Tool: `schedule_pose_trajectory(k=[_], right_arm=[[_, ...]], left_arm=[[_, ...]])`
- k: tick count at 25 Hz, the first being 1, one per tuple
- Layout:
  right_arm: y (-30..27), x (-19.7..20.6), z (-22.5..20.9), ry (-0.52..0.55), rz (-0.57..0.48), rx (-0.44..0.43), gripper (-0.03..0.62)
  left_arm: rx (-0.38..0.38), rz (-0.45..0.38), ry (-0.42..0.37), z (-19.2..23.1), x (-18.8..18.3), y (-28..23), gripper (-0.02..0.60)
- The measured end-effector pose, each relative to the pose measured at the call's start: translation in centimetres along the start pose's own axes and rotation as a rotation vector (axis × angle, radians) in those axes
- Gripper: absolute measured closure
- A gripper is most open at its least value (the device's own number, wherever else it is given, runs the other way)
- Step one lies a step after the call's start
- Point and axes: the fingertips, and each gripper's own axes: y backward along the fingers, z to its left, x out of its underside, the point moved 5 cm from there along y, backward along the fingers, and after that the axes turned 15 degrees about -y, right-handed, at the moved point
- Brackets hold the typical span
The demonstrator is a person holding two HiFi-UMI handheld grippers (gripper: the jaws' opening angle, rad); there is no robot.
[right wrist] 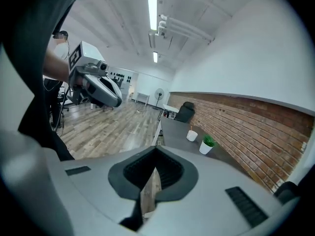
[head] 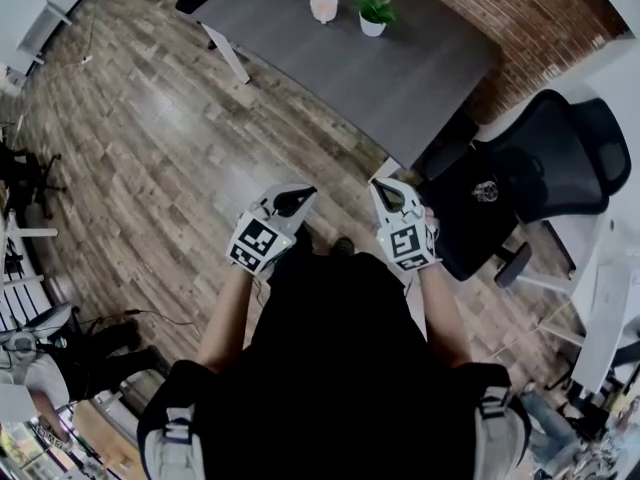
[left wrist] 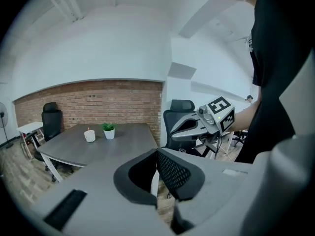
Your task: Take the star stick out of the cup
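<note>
Head view: we hold the left gripper and right gripper at our chest, well apart from the table, where the cup stands beside a plant. In the gripper views, both pairs of jaws meet at the tips with nothing between them, and a thin stick pokes from the cup. The cubes bear black-and-white square markers; the chair emblem is too small to read.

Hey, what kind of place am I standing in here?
Most likely an office or meeting room: a long grey table stands beside a brick wall, a black swivel office chair is nearby, and the floor is wood plank.
</note>
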Motion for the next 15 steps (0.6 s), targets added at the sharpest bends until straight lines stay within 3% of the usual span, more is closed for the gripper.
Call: schedule_pose_trajectory(k=[8,15], right_arm=[[-2.4,-1.0,-0.2,-0.012,0.021,0.021,0.594],[-7.5,-4.0,-0.2,0.007,0.027,0.043,0.594]], left_arm=[[-0.002,-0.024,0.011,3.2,0.7,0.4,0.580],[0.006,-0.025,0.009,9.3,2.1,0.8,0.580]])
